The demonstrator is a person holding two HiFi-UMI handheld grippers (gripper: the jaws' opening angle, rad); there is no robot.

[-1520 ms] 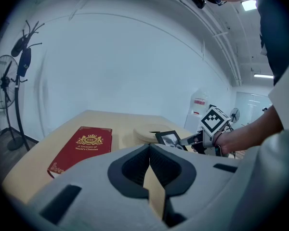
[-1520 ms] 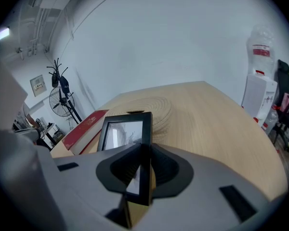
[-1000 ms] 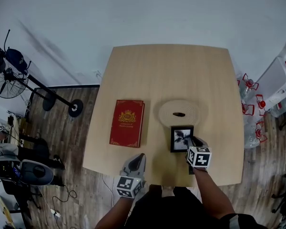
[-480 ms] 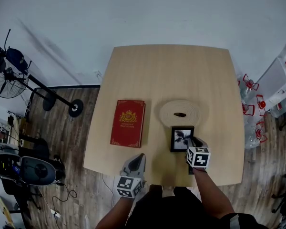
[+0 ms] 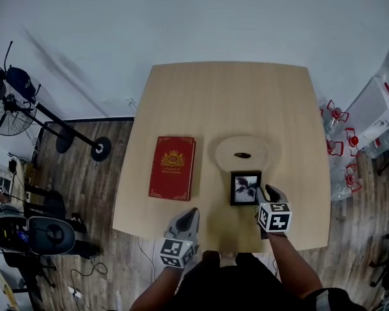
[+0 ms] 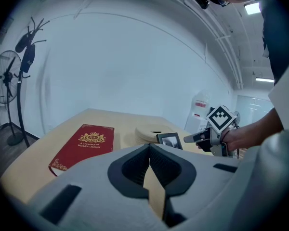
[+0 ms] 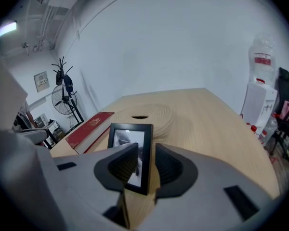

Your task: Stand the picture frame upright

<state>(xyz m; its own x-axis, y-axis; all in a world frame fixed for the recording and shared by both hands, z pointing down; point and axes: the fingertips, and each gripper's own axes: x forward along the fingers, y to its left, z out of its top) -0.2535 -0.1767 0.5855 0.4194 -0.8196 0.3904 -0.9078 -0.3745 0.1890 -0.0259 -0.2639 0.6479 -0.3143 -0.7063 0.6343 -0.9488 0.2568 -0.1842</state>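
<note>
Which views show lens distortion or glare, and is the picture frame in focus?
Head view: even light, little distortion, picture frame small but sharp. Right gripper view: strong fisheye, dark corners, frame sharp up close. Left gripper view: same dark rim, ceiling lamp glares upper right.

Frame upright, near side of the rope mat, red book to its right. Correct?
No: the head view shows the red book left of the picture frame. The rest holds: it stands upright on the near side of the rope mat.

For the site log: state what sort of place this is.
Probably an office or lab room: a wooden table, a pedestal fan, and a water dispenser with large bottles beside it.
</note>
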